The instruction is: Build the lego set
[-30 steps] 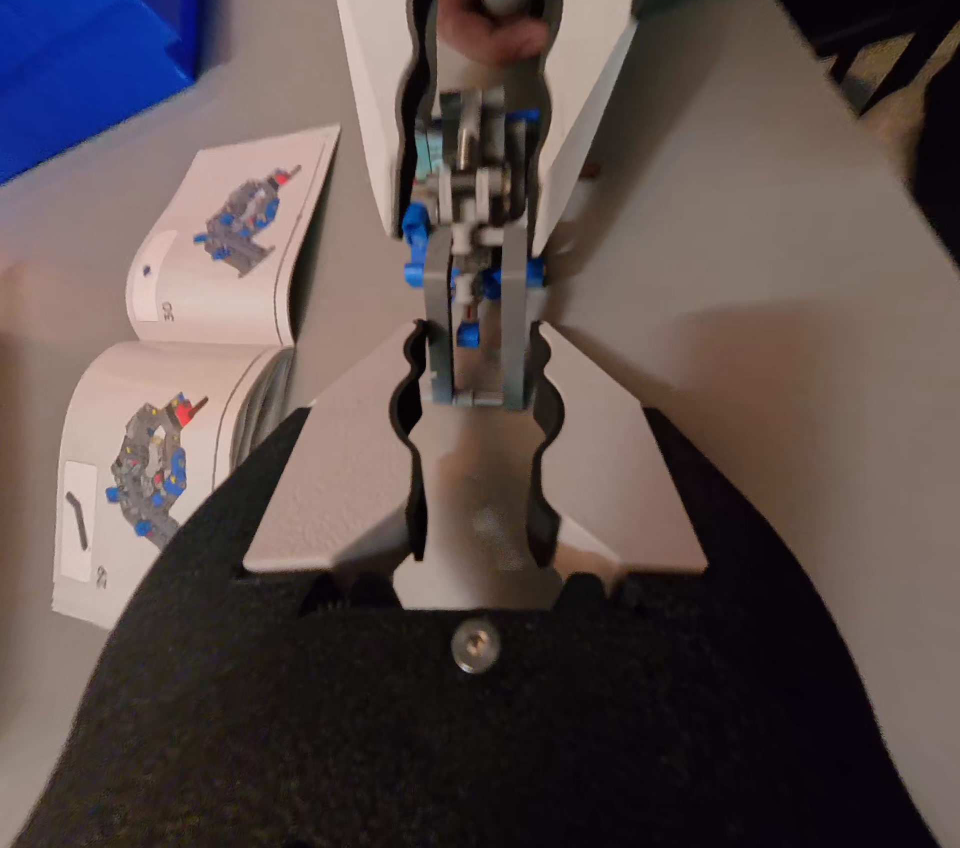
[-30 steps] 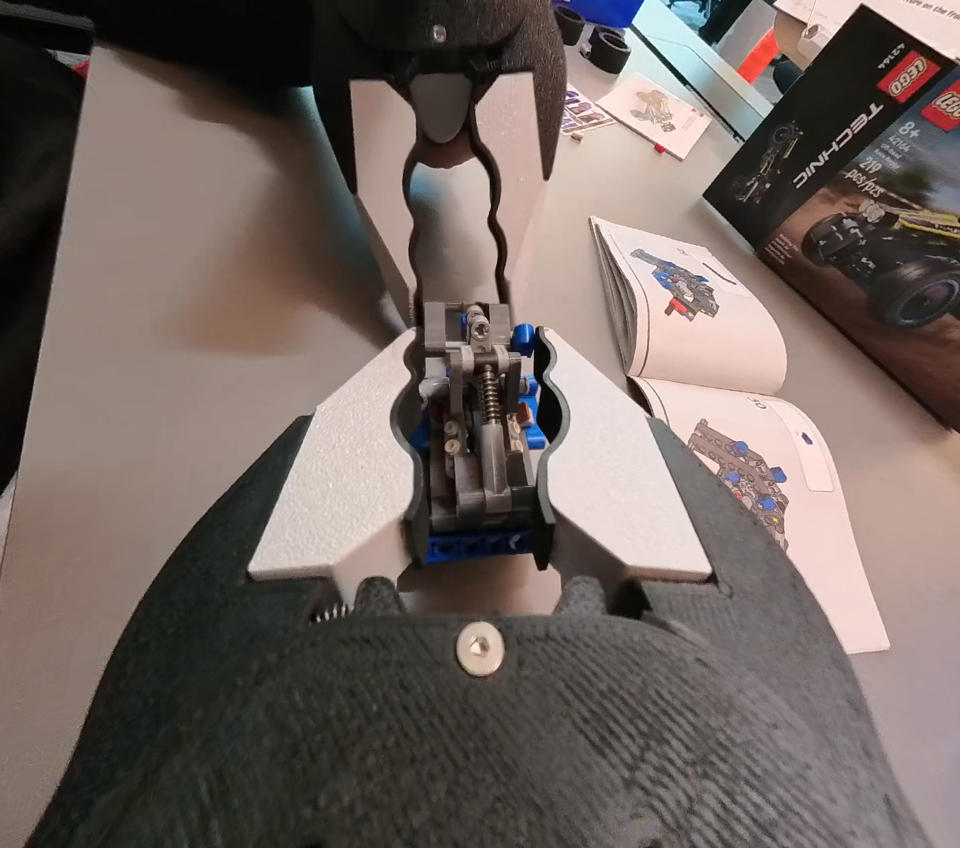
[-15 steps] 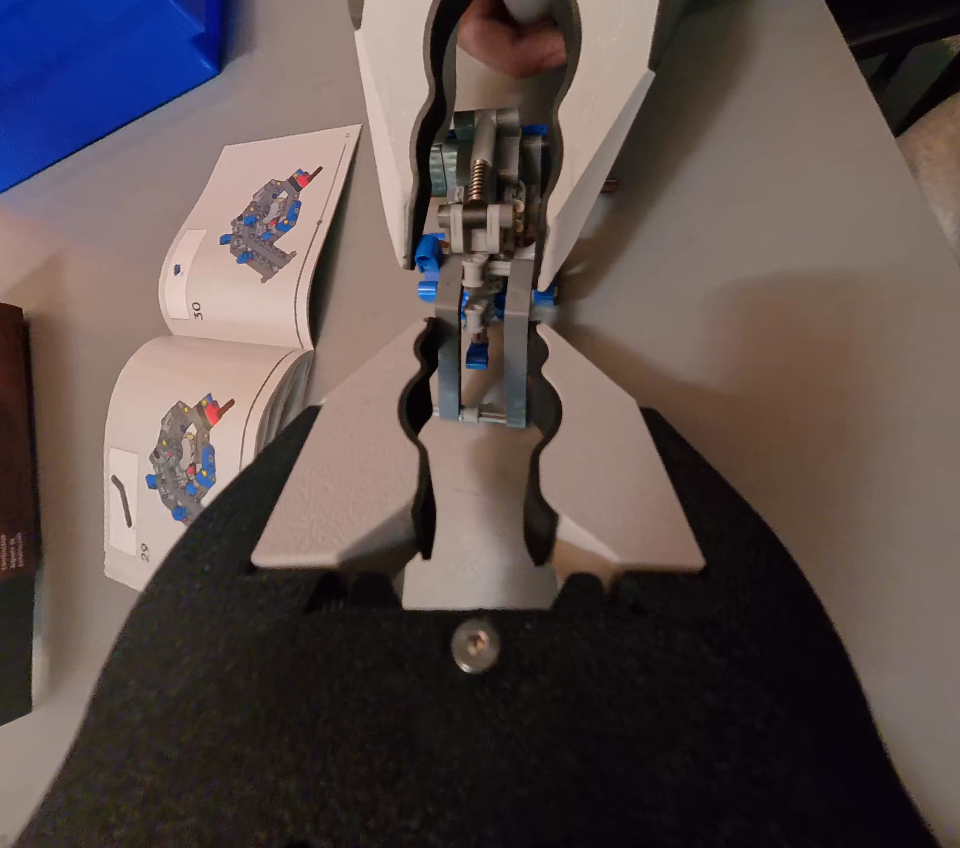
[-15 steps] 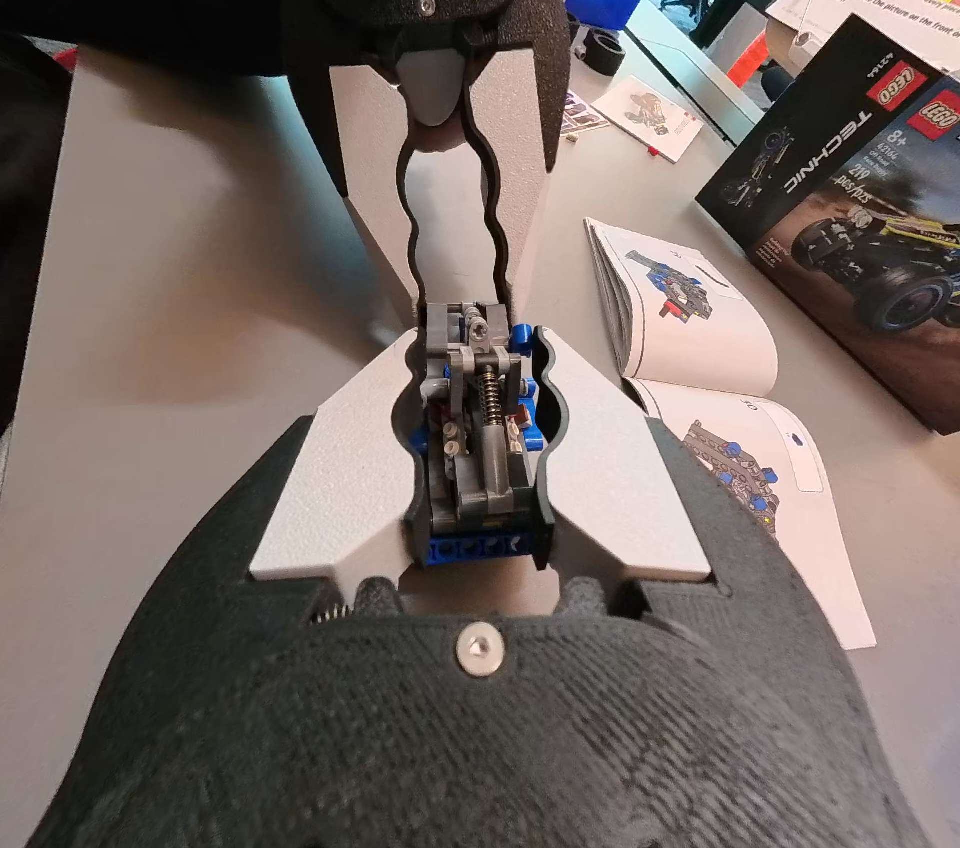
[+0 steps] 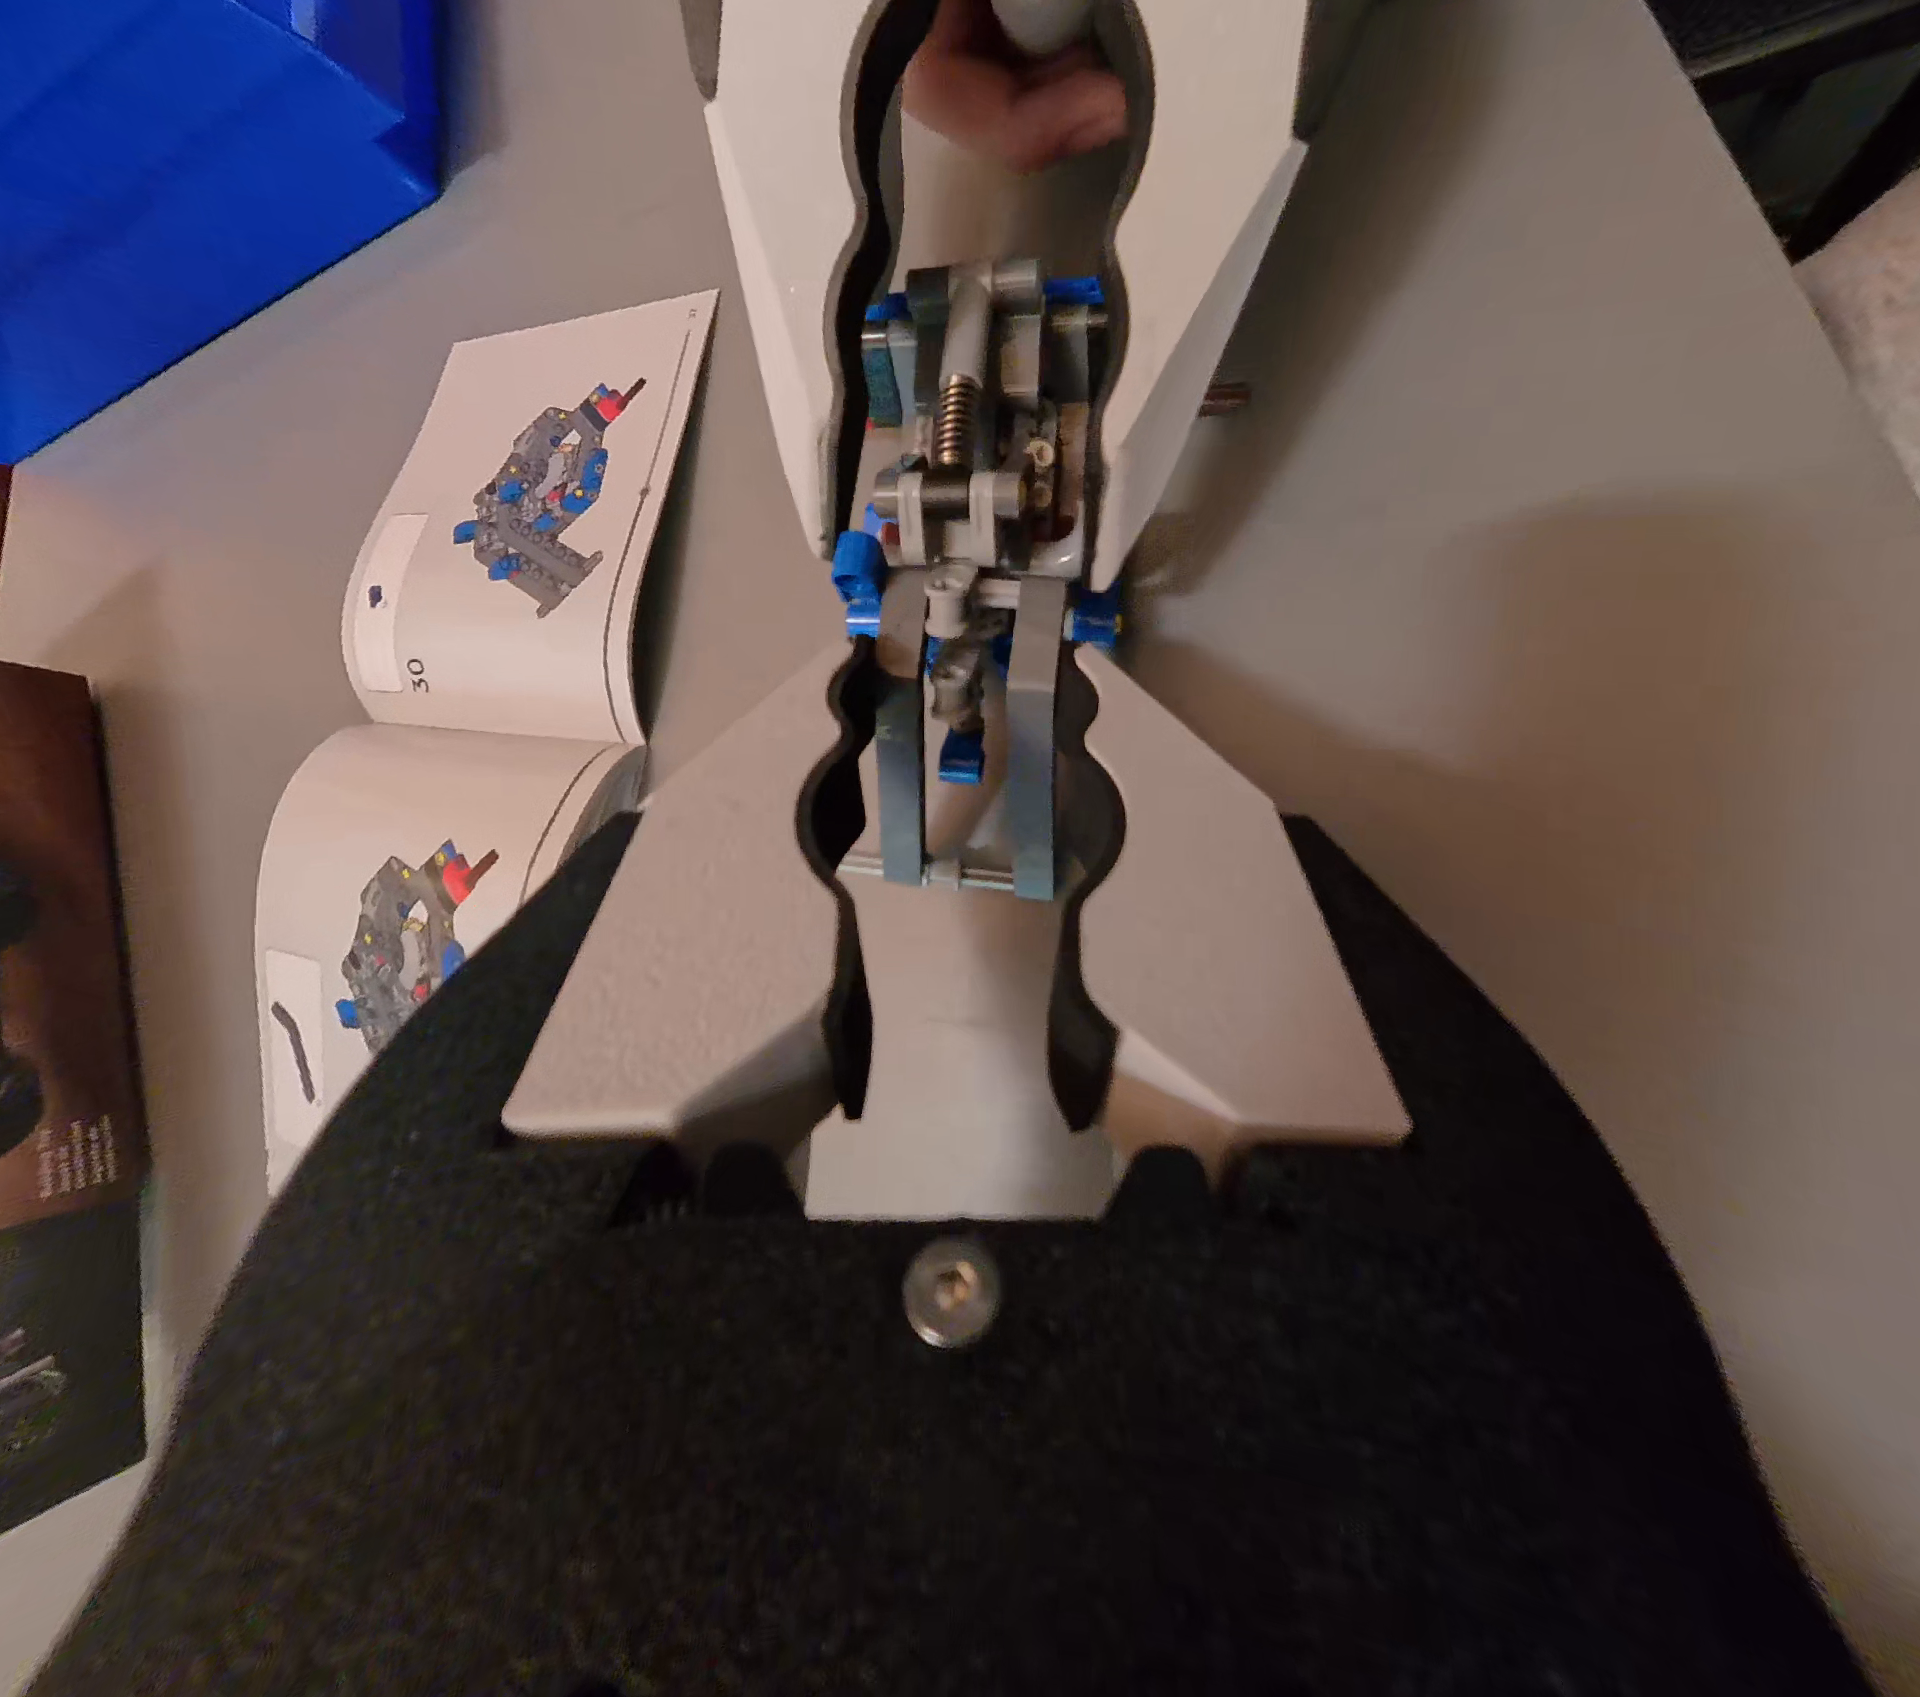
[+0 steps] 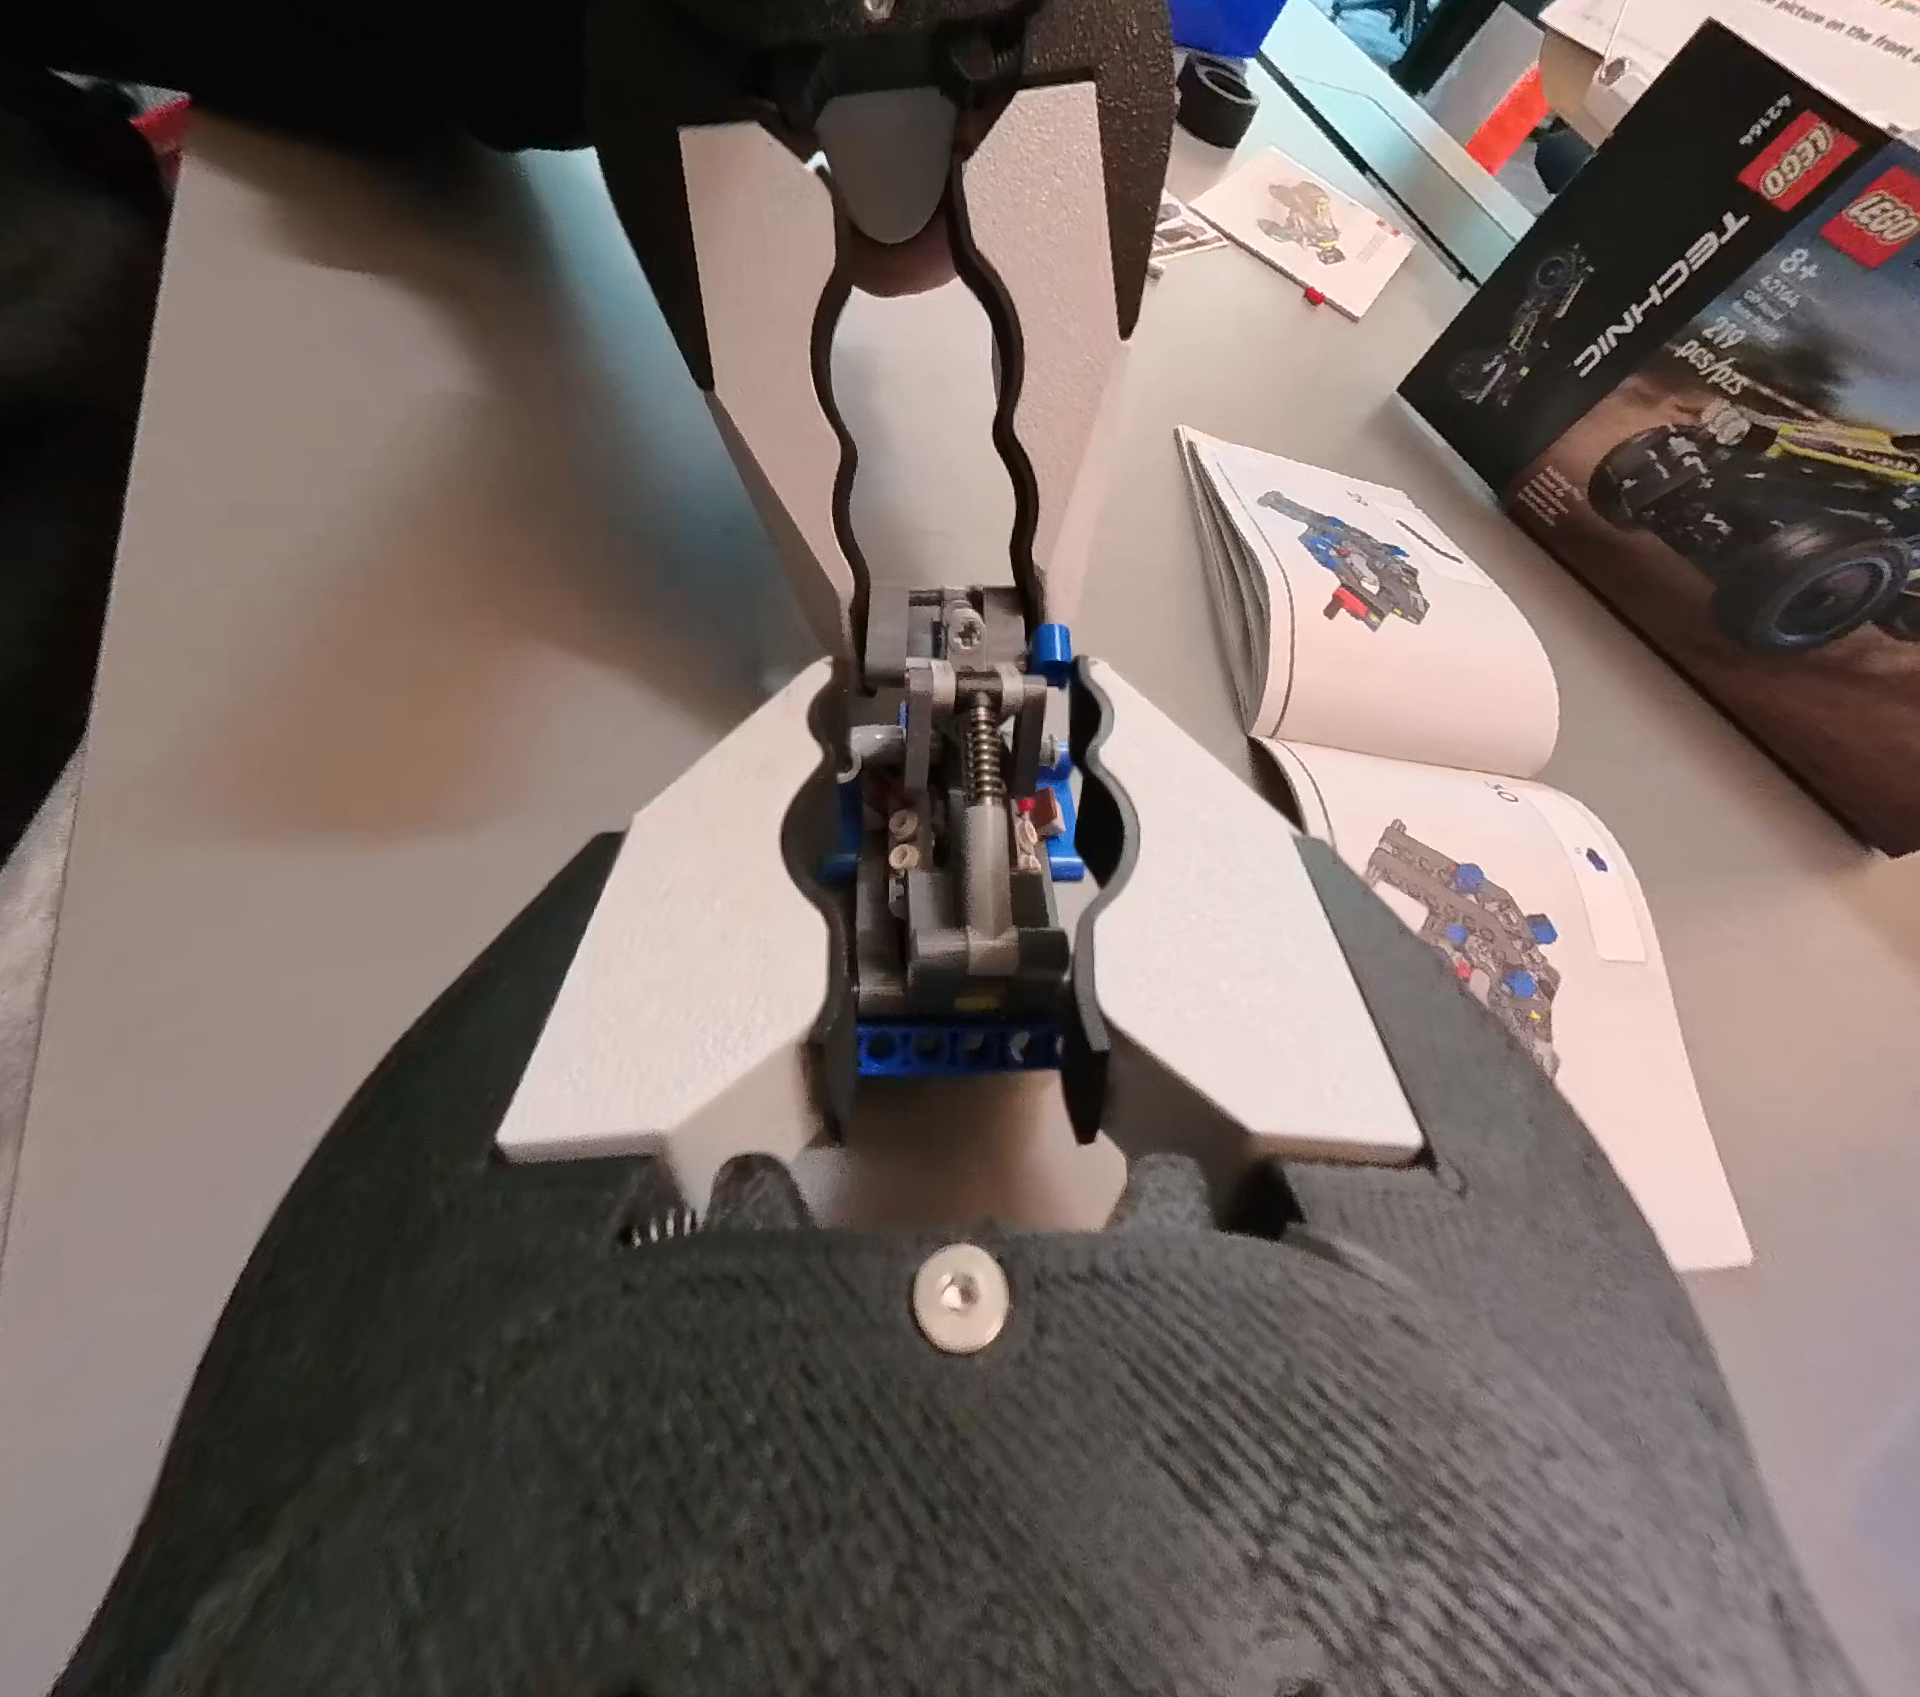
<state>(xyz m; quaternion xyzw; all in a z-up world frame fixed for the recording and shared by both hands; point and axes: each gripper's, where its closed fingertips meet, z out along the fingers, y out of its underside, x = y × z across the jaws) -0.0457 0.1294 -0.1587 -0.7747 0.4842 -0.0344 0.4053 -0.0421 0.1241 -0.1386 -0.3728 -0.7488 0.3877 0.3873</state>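
Observation:
A grey and blue brick assembly with a metal spring strut (image 5: 966, 494) is held above the table between both grippers. My left gripper (image 5: 961, 671) is shut on its two grey beams at the near end. In the right wrist view the left gripper (image 6: 951, 629) comes in from the top and clamps the assembly's far grey end. My right gripper (image 6: 956, 681) is shut on the assembly (image 6: 966, 868), with its blue base deep between the fingers. In the left wrist view the right gripper (image 5: 971, 567) reaches in from the top, and a hand shows behind it.
An open instruction booklet (image 5: 520, 525) (image 6: 1403, 660) lies on the grey table beside the grippers. A dark product box (image 6: 1714, 452) stands past it. A blue bin (image 5: 187, 89), black tyres (image 6: 1216, 99) and a loose leaflet (image 6: 1299, 234) lie farther off. My left and right fingertips are right by each other.
My left gripper's fingers have closed in a little onto the grey beams. The right gripper has kept its grip on the assembly. Both have shifted slightly over the table.

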